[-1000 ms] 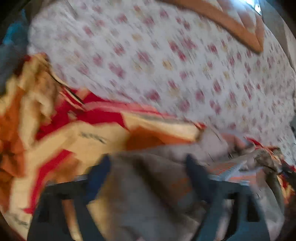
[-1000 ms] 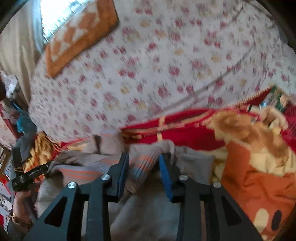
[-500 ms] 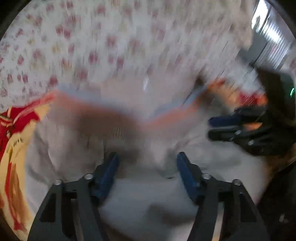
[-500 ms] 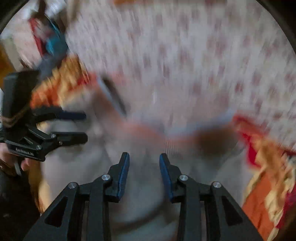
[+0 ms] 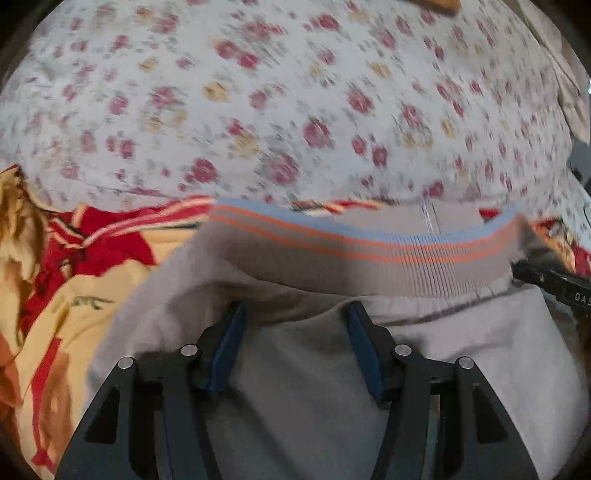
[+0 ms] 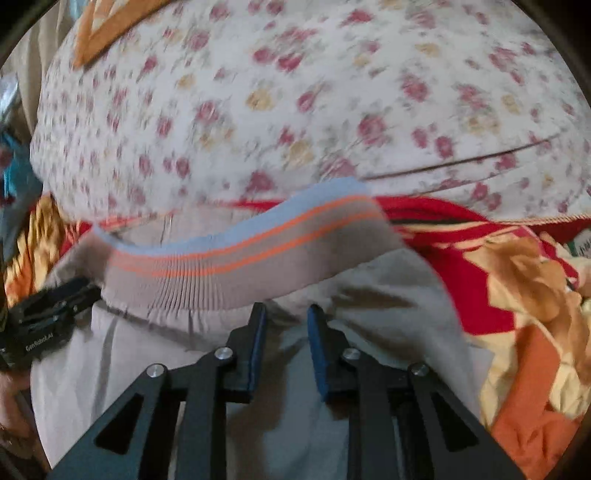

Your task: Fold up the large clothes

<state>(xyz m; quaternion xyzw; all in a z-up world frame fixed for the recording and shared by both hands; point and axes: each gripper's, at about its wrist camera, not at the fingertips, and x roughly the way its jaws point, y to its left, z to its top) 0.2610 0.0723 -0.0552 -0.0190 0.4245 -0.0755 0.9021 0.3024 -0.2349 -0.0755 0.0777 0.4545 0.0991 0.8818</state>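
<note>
A grey sweatshirt (image 5: 303, 369) with a ribbed hem band striped blue and orange (image 5: 369, 251) lies over the near edge of the bed. It also shows in the right wrist view (image 6: 369, 295), band (image 6: 229, 254) uppermost. My left gripper (image 5: 295, 314) is open, its blue-padded fingers (image 5: 227, 350) resting over grey cloth just below the band. My right gripper (image 6: 284, 314) has its jaws a narrow gap apart with grey cloth bunched between them. Each gripper's body appears in the other's view (image 5: 554, 284) (image 6: 40, 317).
A floral white bedsheet (image 5: 295, 92) covers the bed beyond the garment. A red, orange and cream blanket (image 5: 74, 277) lies crumpled under and beside the sweatshirt, also in the right wrist view (image 6: 517, 295). An orange patterned pillow (image 6: 107, 26) sits at the far corner.
Both grippers swung with the sweatshirt and now face the bed squarely. The striped hem band, bunched a second ago, is stretched out across both views.
</note>
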